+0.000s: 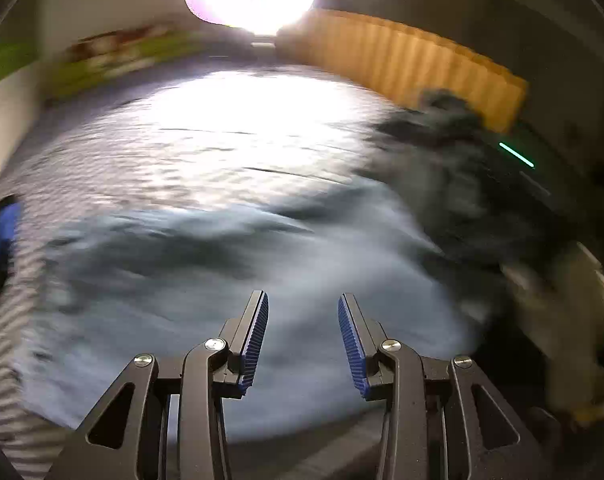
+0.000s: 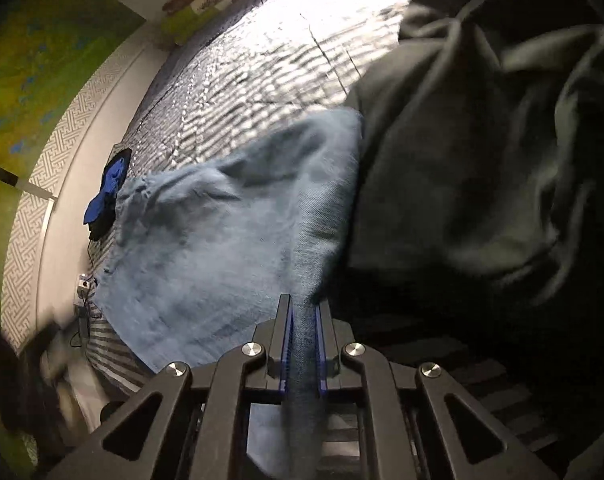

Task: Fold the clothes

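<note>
Right gripper point(image 2: 303, 312) clamps blue garment point(image 2: 206, 248) | left gripper point(image 1: 303, 304) parted, empty

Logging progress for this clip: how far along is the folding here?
Early. Done: nothing looks folded. In hand: the right gripper is shut on an edge of the light blue garment, which lies rumpled on the bed; the left gripper is open and empty above it. Left: folding it, then the dark pile and a blue item near the bed's edge.

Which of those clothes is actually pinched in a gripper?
The light blue denim garment: its edge runs between the right gripper pads. The black garment lies loose beside it.
</note>
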The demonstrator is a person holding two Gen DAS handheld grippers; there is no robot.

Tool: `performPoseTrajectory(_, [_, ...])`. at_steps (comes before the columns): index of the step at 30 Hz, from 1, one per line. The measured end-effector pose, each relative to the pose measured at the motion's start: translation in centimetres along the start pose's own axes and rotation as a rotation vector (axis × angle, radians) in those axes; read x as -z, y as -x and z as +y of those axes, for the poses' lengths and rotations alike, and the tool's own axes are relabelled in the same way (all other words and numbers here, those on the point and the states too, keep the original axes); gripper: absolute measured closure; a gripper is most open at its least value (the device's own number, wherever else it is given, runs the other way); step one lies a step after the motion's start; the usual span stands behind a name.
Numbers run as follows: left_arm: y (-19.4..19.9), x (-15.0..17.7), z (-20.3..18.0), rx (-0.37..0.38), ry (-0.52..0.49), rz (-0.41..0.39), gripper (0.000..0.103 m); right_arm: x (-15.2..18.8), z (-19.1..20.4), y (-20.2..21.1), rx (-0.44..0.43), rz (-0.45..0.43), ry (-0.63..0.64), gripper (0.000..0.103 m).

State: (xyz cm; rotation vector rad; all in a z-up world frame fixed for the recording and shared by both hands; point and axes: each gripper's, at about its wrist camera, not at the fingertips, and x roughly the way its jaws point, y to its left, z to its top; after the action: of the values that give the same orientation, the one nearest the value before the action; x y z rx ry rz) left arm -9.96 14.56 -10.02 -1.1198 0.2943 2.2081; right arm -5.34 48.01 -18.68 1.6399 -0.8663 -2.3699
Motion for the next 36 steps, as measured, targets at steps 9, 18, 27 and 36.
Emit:
performPoseTrajectory(9, [-12.6, -4.0, 10.9, -0.201, 0.209, 0.088, 0.070, 0.4, -1.2, -0.5, 0.007, 0.010, -0.001, 0.089])
performPoseTrajectory(18, [-7.8, -2.2, 11.6, -0.096, 0.283, 0.034, 0.068, 1.7, -2.1, -0.4, -0.016, 0.069, -0.026, 0.068])
performPoseTrajectory(27, [-1.8, 7.1, 12.9, -0.181, 0.263, 0.116, 0.068, 3.5, 1.0, -1.6, -0.059, 0.117, 0.086, 0.095])
performPoseTrajectory(36, [-0.4, 7.3, 8.9, -0.159, 0.130, 0.031, 0.068, 2.1, 3.5, 2.6, -0.131, 0.020, 0.006, 0.098])
